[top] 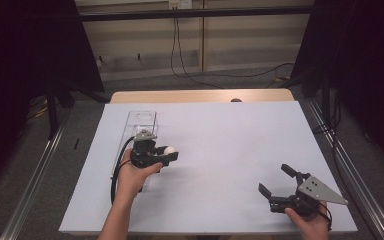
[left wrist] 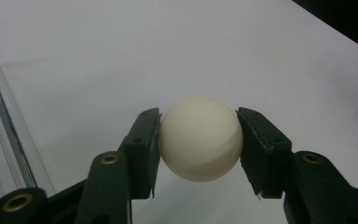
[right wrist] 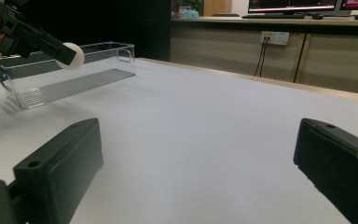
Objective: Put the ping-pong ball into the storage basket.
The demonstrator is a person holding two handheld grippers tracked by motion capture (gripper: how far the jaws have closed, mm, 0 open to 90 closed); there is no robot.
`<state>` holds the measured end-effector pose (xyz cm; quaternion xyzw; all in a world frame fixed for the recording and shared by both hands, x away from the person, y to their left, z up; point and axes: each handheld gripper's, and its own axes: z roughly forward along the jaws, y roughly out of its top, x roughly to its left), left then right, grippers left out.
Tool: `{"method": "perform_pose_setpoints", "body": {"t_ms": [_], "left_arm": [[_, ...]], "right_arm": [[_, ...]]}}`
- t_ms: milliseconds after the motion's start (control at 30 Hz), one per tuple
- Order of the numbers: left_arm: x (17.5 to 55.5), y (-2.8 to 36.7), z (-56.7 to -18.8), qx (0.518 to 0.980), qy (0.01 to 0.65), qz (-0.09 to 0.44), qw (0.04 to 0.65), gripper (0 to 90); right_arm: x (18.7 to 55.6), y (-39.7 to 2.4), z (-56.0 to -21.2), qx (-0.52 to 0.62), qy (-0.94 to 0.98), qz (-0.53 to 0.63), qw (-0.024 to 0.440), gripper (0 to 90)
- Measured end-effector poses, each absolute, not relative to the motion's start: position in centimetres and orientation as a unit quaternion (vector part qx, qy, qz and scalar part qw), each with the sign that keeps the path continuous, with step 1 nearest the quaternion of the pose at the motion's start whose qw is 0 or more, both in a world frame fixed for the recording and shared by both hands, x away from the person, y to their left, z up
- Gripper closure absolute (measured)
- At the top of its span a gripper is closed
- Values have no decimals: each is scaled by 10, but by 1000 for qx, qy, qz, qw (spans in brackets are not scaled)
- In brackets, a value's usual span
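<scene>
A white ball (left wrist: 199, 139) is clamped between the two jaws of my left gripper (top: 166, 153), which is held above the white mat at the left. From above, the ball (top: 170, 149) shows just right of a clear plastic bin (top: 141, 122). My right gripper (top: 276, 181) sits low at the front right, jaws wide apart with nothing between them. In the right gripper view the ball (right wrist: 72, 56) and the left gripper (right wrist: 65, 52) hover in front of the clear bin (right wrist: 70, 74), which looks empty.
A white mat (top: 220, 145) covers the wooden table (top: 200, 96). A cable (top: 180, 55) hangs down the back wall to the floor. Dark curtains flank both sides, and metal rails run along the table's sides.
</scene>
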<state>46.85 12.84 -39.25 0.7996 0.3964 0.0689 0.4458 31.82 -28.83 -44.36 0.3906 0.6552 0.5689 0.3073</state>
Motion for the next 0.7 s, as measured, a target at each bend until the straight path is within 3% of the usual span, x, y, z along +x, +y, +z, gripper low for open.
{"method": "perform_pose_setpoints", "body": {"t_ms": [700], "left_arm": [[470,139,-390,798,401,74,443,512]], "right_arm": [[318,-289,-443,387,657,571,304,8]]}}
